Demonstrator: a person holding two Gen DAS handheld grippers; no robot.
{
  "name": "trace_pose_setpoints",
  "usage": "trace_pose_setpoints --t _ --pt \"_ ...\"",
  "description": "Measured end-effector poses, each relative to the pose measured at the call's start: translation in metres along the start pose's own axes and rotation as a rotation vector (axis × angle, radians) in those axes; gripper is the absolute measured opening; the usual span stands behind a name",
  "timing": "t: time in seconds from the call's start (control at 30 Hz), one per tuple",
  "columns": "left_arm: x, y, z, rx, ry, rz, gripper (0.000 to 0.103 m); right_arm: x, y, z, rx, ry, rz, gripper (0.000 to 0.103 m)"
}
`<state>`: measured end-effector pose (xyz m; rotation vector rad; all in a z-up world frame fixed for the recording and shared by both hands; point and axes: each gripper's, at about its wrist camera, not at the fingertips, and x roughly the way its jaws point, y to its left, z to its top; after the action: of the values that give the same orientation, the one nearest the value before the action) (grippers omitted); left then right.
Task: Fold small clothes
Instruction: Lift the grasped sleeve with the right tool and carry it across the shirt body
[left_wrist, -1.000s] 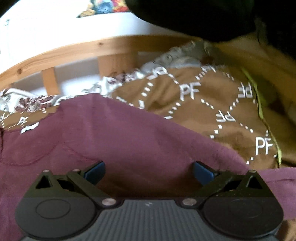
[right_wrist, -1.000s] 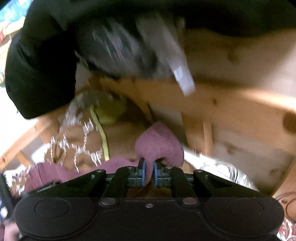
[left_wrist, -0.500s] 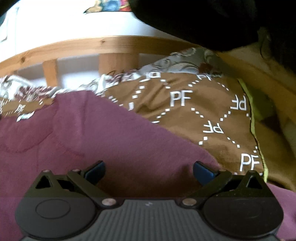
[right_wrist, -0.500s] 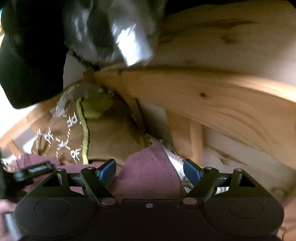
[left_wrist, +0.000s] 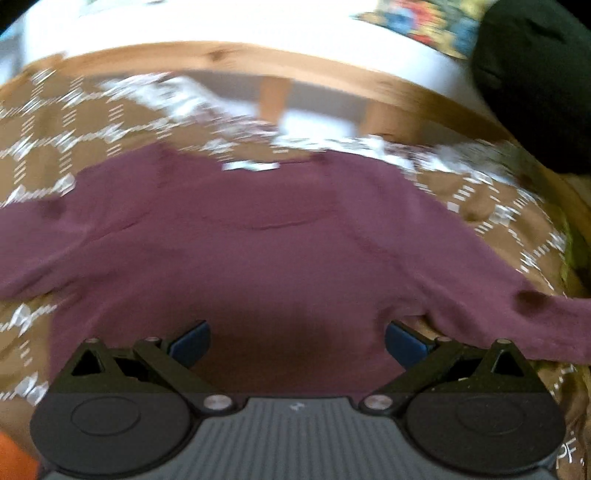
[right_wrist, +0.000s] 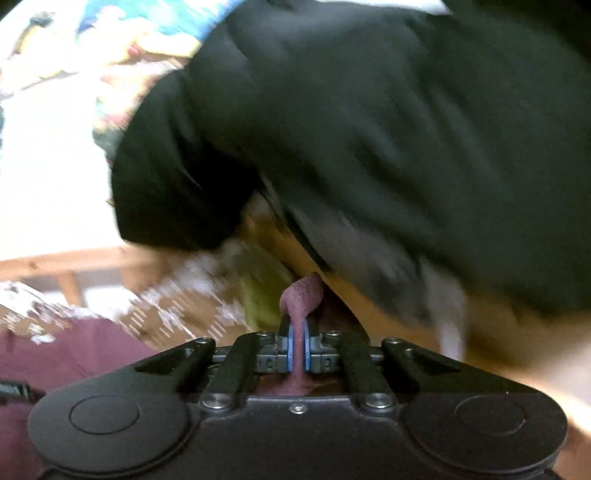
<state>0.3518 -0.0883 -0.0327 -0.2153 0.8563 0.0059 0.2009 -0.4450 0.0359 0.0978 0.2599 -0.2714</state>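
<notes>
Brown quilted bedding with a white dashed pattern (left_wrist: 491, 206) lies below a pale wooden rail (left_wrist: 207, 59), giving a soft, broad base for folding. Spread on it, a small maroon long-sleeved top (left_wrist: 258, 251) lies face up, neckline toward twelve o'clock and sleeves out toward three and nine. Over its hem the left gripper (left_wrist: 297, 341) hovers, blue pads wide apart. Clamped tight on a maroon sleeve end (right_wrist: 301, 295), the right gripper (right_wrist: 297, 347) has just closed, probably to fold it inward. Overhead hangs a black garment (right_wrist: 369, 129).

Both grippers: black linkage arms, round black discs at five and seven o'clock, silver screws, blue-padded fingers (left_wrist: 190, 341); left gripper (left_wrist: 297, 341) body ribbed grey, right gripper (right_wrist: 297, 345) black
</notes>
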Motion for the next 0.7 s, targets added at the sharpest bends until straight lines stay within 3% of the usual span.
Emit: trace_pose_setpoints --t 0.13,0.3,0.5,0.57,0.7 --pt "-0.018 0.043 0.005 -0.086 -0.004 0.025 0.103 -0.019 0.046 0.023 0.005 -0.068 0.186 0.005" --pt "-0.042 0.087 0.009 -0.126 -0.029 0.105 0.103 -0.038 0.119 0.021 -0.075 -0.082 0.467 0.005" --pt "-0.063 0.137 0.012 -0.191 -0.042 0.184 0.103 -0.056 0.218 -0.031 -0.343 -0.038 0.771 0.005" --pt "-0.062 0.153 0.010 -0.223 -0.037 0.200 0.103 -0.058 0.238 -0.051 -0.385 -0.008 0.827 0.005" --pt "-0.058 0.185 -0.003 -0.287 -0.015 0.242 0.103 -0.051 0.264 -0.083 -0.418 0.142 0.907 0.007"
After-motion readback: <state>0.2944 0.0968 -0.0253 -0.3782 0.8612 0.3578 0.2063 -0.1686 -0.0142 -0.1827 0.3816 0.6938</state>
